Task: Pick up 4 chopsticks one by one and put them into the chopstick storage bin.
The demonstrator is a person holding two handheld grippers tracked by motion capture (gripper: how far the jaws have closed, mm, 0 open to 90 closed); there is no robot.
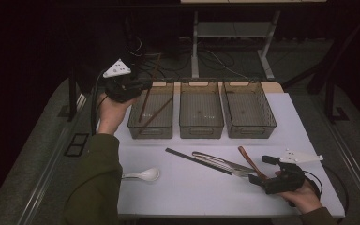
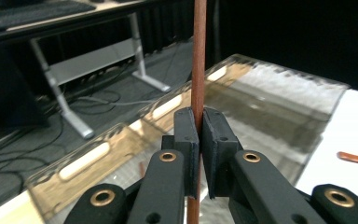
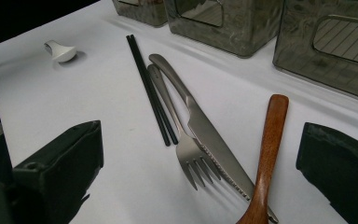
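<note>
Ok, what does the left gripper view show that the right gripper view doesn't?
Left gripper view: the left tool shut on a brown chopstick, with desk legs and cables on the floor behind. Right gripper view: the open right tool, fork, knife, black chopsticks, white spoon. Both: the clear bins and white table.

There are no words, numbers or signs to read anywhere (not on the see-through bins, not on the knife and fork, not on the hand-held grippers). Nothing near the hand-held grippers has a label or brand name.
</note>
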